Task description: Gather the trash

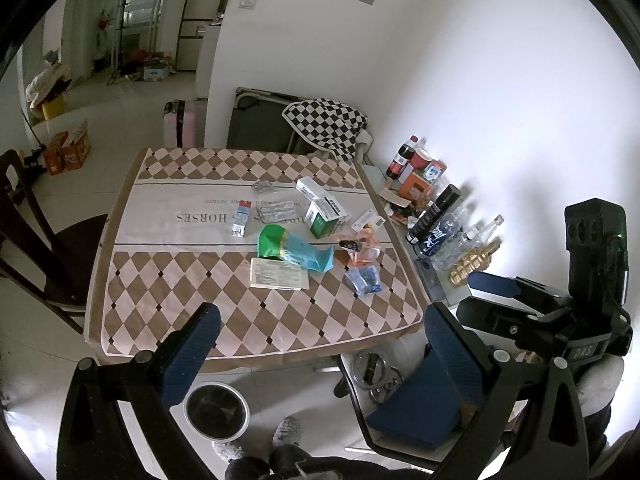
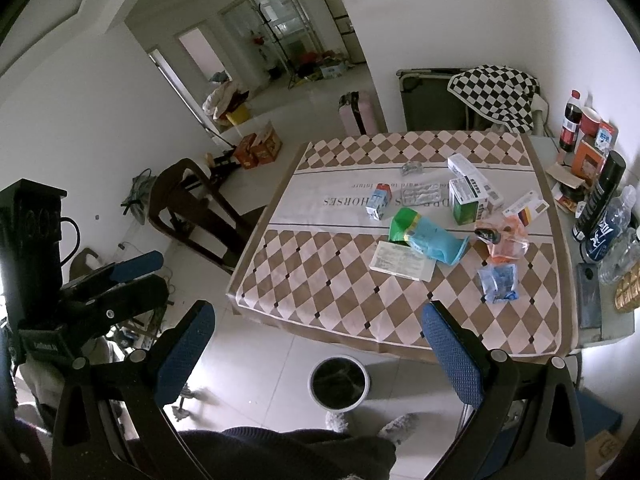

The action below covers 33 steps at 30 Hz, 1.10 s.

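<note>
Trash lies in the middle of the table (image 1: pixel 192 320): a green and blue bag (image 1: pixel 292 250), a paper card (image 1: pixel 279 274), a green box (image 1: pixel 326 216), a blister pack (image 1: pixel 276 211), a small carton (image 1: pixel 240 220), an orange wrapper (image 1: pixel 362 250) and a blue wrapper (image 1: pixel 364 280). A round bin (image 1: pixel 216 410) (image 2: pixel 340 382) stands on the floor at the table's near edge. My left gripper (image 1: pixel 324 312) hangs open above that edge, holding nothing. My right gripper (image 2: pixel 318 312) is open too, above the floor in front of the table.
Bottles and cans (image 1: pixel 436 216) line the wall on the table's right side. A dark wooden chair (image 2: pixel 192 204) stands to the left. A stool with a blue cushion (image 1: pixel 416 412) is beside the bin. A pink suitcase (image 1: pixel 180 124) and a checkered blanket (image 1: pixel 324 124) are behind the table.
</note>
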Each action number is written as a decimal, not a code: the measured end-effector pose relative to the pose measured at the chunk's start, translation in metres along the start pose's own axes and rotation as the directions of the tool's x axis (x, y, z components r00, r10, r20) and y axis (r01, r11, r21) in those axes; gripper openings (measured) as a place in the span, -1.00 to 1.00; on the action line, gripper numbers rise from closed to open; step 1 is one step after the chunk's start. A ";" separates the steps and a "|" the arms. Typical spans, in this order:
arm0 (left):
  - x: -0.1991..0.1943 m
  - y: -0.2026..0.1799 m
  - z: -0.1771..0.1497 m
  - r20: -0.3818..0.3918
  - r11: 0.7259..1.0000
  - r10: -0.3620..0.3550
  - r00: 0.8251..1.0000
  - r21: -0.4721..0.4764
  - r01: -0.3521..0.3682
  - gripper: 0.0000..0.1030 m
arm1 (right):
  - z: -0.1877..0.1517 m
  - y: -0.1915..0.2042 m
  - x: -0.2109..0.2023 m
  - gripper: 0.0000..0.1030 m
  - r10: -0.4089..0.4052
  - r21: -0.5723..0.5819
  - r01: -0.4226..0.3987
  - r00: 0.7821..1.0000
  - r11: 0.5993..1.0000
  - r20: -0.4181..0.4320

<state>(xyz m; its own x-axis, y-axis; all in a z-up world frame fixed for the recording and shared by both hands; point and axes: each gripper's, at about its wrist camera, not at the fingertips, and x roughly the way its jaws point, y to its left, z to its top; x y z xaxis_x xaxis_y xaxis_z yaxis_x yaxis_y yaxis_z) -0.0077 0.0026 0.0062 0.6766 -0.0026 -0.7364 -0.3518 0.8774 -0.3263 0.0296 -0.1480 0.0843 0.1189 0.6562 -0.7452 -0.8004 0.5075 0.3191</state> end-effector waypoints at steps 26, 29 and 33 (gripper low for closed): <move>0.001 -0.005 0.002 0.001 1.000 -0.001 1.000 -0.004 0.001 1.00 | 0.001 0.000 -0.002 1.00 0.003 0.000 -0.003 1.000 1.000 0.002; 0.001 -0.007 0.001 0.000 1.000 -0.002 1.000 -0.003 0.002 1.00 | 0.001 0.001 -0.001 1.00 0.002 0.001 -0.002 1.000 1.000 0.004; 0.001 -0.007 0.001 -0.001 1.000 -0.003 1.000 -0.003 0.003 1.00 | 0.000 0.000 -0.002 1.00 0.003 0.001 -0.003 1.000 1.000 0.003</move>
<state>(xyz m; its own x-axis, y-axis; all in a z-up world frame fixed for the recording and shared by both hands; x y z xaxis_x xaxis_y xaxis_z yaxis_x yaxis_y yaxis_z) -0.0040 -0.0030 0.0088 0.6767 -0.0062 -0.7362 -0.3513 0.8761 -0.3303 0.0294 -0.1492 0.0859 0.1189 0.6593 -0.7424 -0.8000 0.5065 0.3217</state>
